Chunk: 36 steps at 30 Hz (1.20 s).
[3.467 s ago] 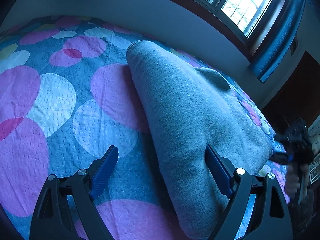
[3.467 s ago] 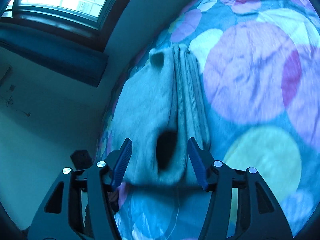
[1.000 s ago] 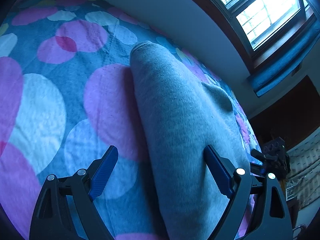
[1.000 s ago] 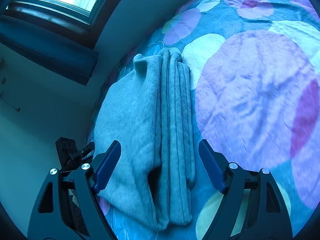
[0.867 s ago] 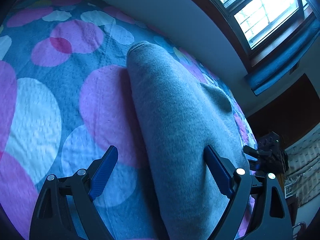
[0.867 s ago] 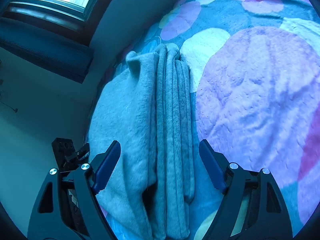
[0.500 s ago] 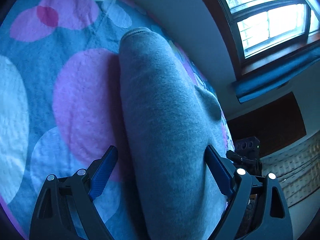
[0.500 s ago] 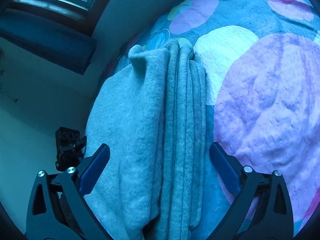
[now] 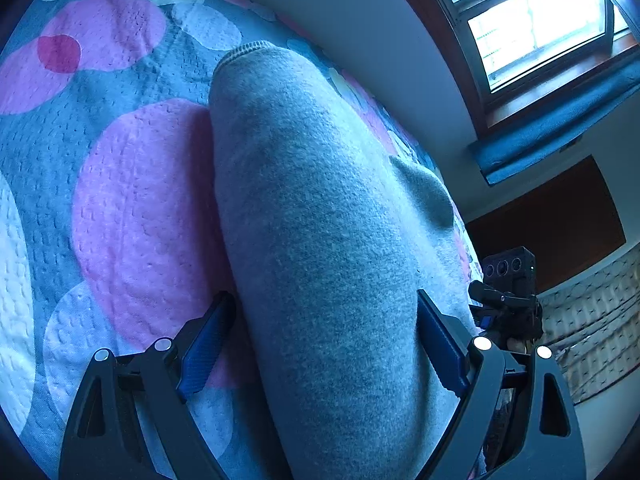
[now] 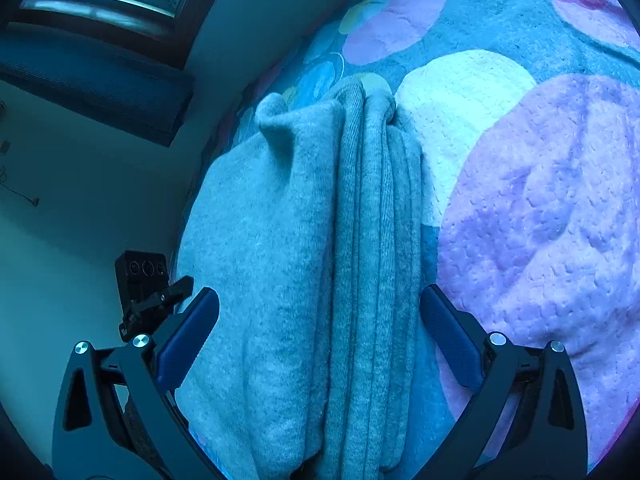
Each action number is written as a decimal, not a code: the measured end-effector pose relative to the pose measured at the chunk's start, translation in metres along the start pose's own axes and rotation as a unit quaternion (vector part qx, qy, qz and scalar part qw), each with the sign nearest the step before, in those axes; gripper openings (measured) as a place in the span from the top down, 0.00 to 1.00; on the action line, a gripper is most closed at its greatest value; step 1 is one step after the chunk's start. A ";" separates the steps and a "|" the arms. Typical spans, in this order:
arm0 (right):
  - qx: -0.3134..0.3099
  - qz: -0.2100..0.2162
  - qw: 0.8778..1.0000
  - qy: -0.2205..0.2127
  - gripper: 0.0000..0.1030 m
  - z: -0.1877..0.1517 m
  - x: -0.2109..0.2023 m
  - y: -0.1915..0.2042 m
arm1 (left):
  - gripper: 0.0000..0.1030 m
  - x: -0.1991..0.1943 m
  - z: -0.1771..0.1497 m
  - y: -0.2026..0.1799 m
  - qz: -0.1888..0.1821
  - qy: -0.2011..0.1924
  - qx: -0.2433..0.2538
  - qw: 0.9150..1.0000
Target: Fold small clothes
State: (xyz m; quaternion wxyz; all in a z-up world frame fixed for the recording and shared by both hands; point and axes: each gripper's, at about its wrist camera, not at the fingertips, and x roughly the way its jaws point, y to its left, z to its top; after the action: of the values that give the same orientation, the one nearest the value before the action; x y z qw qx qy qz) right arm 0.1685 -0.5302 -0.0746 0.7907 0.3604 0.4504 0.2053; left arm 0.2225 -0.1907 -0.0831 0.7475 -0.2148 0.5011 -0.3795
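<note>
A folded grey fleece garment [image 9: 312, 216] lies on a bedspread with pink, white and blue circles [image 9: 132, 200]. In the left wrist view my left gripper [image 9: 324, 340] is open, its blue fingers either side of the garment's rounded folded edge. In the right wrist view the garment [image 10: 320, 240] shows its stacked layered edges. My right gripper [image 10: 320, 332] is open and straddles the stack from the opposite end. Neither gripper is closed on the cloth.
The bed runs along a wall under a window [image 9: 532, 20] with a blue blind. The other gripper's camera block shows at the bed edge in both views [image 9: 508, 280] [image 10: 144, 288]. Bedspread [image 10: 540, 200] extends to the right of the garment.
Both grippers have moved forward and lower, so the garment now fills the gap between each pair of fingers. The right gripper's fingers have spread wider.
</note>
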 end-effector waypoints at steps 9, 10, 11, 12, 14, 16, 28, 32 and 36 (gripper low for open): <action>0.003 0.015 1.000 0.021 0.02 0.007 0.014 0.006 | 0.15 0.006 0.003 -0.005 0.008 -0.001 0.008 1.000; 0.002 0.012 1.000 0.023 0.02 0.009 0.015 0.008 | 0.15 0.008 0.005 -0.007 0.008 -0.001 0.009 1.000; 0.002 0.008 1.000 0.021 0.02 0.009 0.015 0.009 | 0.15 0.008 0.004 -0.007 0.008 -0.002 0.009 1.000; 0.000 0.004 1.000 0.019 0.02 0.009 0.015 0.011 | 0.15 0.008 0.004 -0.008 0.010 -0.002 0.011 1.000; -0.014 -0.006 1.000 0.017 0.03 0.007 0.018 0.015 | 0.17 0.008 0.003 -0.009 0.014 -0.002 0.015 1.000; -0.026 -0.014 0.999 0.018 0.08 0.003 0.023 0.020 | 0.25 0.009 0.000 -0.011 0.024 0.000 0.022 0.999; -0.015 0.015 1.000 -0.008 0.67 -0.015 0.023 0.021 | 0.56 0.003 -0.002 -0.045 0.086 -0.015 0.085 0.993; -0.021 0.031 0.999 -0.025 0.68 -0.023 0.013 0.033 | 0.59 -0.009 -0.002 -0.052 0.089 -0.027 0.095 0.991; -0.031 0.045 0.998 -0.027 0.68 -0.027 0.015 0.047 | 0.59 -0.029 0.000 -0.055 0.103 -0.041 0.111 0.988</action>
State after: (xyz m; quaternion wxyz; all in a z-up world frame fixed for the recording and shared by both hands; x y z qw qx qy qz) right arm 0.1528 -0.4784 -0.0567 0.8031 0.3615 0.4055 0.2446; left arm 0.1970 -0.2016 -0.0275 0.8216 -0.0930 0.4441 -0.3449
